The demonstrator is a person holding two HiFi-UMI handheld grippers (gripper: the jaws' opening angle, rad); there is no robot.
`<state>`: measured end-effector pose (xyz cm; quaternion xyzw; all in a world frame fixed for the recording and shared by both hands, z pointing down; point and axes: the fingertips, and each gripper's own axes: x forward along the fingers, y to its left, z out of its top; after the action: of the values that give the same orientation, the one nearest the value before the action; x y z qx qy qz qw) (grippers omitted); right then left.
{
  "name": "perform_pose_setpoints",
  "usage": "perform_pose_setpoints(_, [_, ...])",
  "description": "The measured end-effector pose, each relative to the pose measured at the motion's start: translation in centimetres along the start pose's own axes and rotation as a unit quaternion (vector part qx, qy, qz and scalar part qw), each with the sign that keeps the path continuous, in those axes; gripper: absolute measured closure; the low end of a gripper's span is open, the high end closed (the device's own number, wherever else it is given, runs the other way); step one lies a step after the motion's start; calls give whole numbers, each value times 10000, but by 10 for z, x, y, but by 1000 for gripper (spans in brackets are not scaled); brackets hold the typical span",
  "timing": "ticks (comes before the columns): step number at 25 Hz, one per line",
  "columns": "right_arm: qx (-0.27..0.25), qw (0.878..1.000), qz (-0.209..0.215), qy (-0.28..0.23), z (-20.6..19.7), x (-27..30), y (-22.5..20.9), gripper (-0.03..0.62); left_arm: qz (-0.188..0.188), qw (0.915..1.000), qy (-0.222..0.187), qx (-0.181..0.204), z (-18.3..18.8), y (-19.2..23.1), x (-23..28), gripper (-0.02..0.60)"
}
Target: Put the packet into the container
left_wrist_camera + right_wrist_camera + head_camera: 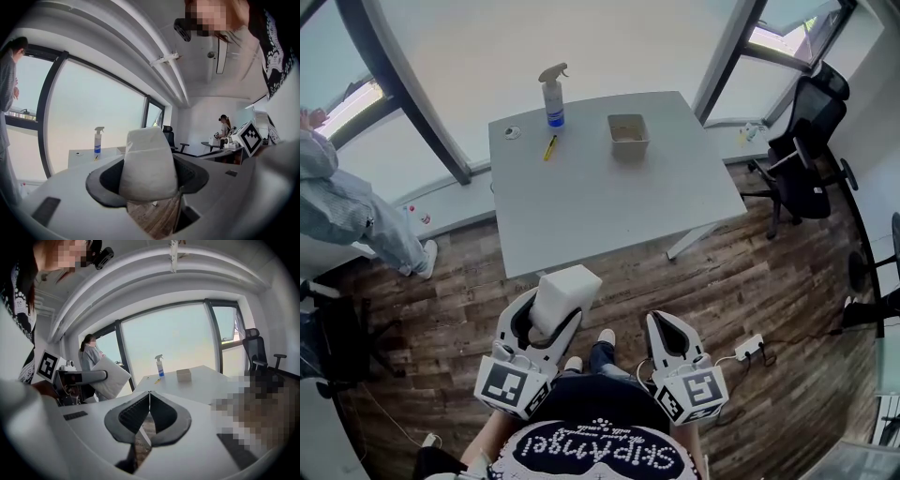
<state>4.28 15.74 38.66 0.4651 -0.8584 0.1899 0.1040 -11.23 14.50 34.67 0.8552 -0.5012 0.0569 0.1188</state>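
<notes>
Head view: the left tool [551, 314] is held low over the wooden floor [750, 281], short of the desk [609, 202]. Its jaws are clamped on a white packet [565, 292], which stands up out of them. The right tool [664, 321] is held just beside it, jaws pressed together with nothing between them. On the desk, well apart from both tools, an open-topped container [628, 134] is noted near the far edge. A spray bottle [553, 94] stands to its left, and a yellow pen [549, 147] lies just in front of the bottle. An office chair [806, 150] is seen to the right of the desk, and a person [347, 211] in light clothes at the far left. Left gripper view: the packet is seen pinched between the dark pads [192, 176], filling the gap; the spray bottle and the desk are visible beyond it at the left. Right gripper view: the jaws are seen meeting along a thin line, nothing held. The container and the bottle stand on the desk ahead, and the packet in the left tool is seen at the left.
</notes>
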Motion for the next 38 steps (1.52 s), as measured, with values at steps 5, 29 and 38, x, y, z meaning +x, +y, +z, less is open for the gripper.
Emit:
perform_pose_setpoints(5, [50, 10000, -38, 2, 3, 0, -14, 579, -3, 10000, -24, 9, 3, -5, 11, 299])
perform_pose_setpoints(29, [271, 9996, 99, 14, 11, 4, -62, 579, 84, 9998, -192, 31, 13, -26, 56, 299])
perform_pose_setpoints(38, [401, 9991, 27, 123, 21, 37, -71, 579, -94, 9999, -21, -72, 14, 0, 85, 299])
